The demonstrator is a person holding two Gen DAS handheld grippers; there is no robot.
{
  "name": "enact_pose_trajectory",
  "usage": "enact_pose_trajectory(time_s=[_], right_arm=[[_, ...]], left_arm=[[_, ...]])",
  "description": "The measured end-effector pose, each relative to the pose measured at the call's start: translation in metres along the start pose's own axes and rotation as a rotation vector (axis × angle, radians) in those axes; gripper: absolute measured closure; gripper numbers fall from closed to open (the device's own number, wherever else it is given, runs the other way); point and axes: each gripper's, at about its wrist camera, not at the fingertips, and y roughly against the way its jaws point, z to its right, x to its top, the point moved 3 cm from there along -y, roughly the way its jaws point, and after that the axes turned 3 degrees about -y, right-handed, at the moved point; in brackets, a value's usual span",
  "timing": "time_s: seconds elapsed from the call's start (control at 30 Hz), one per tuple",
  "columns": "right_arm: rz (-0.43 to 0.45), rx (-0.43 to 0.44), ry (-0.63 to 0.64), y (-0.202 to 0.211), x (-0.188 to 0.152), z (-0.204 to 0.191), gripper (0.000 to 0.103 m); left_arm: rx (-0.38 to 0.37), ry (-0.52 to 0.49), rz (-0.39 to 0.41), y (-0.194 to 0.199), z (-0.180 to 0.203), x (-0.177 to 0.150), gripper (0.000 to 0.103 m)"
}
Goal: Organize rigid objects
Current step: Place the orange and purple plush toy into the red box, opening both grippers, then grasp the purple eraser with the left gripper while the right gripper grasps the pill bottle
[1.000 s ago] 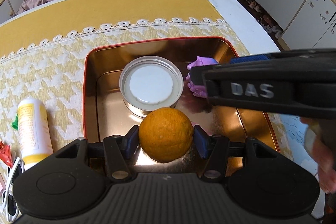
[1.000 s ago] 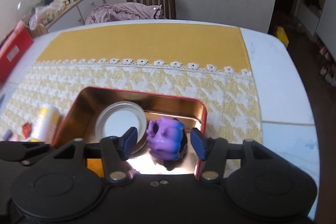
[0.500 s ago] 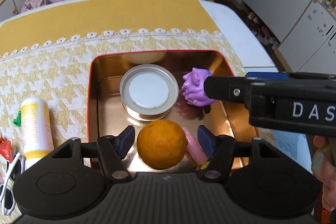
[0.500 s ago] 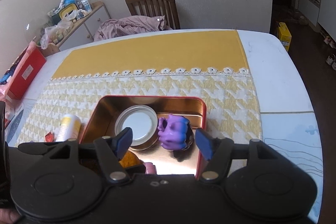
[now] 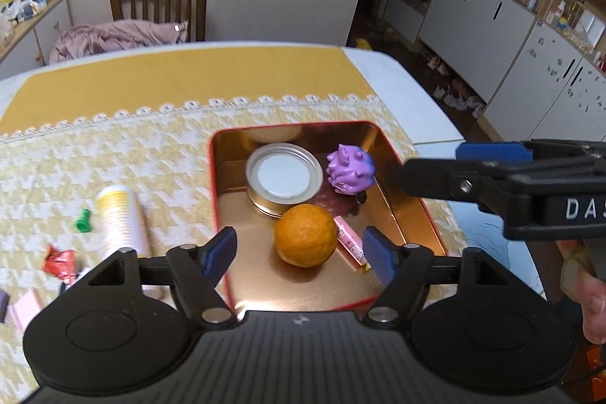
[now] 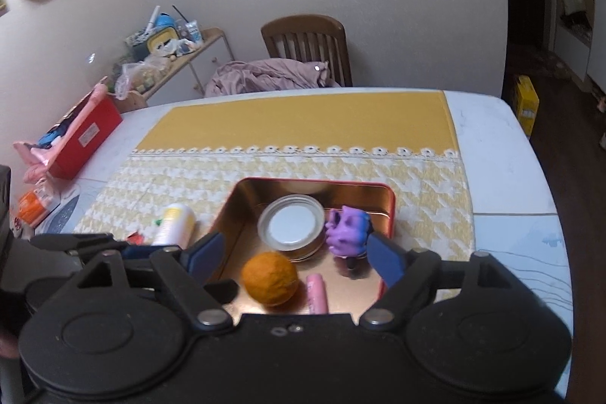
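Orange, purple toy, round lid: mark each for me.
orange [image 5: 306,236], left wrist view, middle of its peel
purple toy [image 6: 347,229], right wrist view, centre of its body
round lid [image 5: 284,173], left wrist view, white flat top

Both tools are matte black plastic with blue finger pads [image 5: 221,248], round side discs and silver pivot screws. The right gripper [image 5: 492,169] bears white letters "DAS", possibly cut short by the frame edge.

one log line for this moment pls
left gripper: open, jaws just widened, nothing held | right gripper: open, jaws just widened, nothing held | orange, purple toy: in tin
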Motion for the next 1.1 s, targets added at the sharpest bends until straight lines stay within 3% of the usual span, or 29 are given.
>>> enact_pose_trajectory(time_s=[0.3, 0.9, 1.1], right_arm=[[0.058, -0.009, 0.052, 0.022, -0.021, -0.046, 0.001], [0.044, -0.047, 0.061, -0.006, -0.054, -0.152, 0.000], [0.033, -0.069, 0.055, -0.029, -0.055, -0.179, 0.001]], left_arm=[[0.017, -0.037, 0.087, 0.047, -0.029, -0.015, 0.021], [0.084, -0.040, 0.127, 0.104, -0.159, -0.064, 0.019], [0.118, -0.008, 0.097, 0.107, -0.215, -0.079, 0.019]])
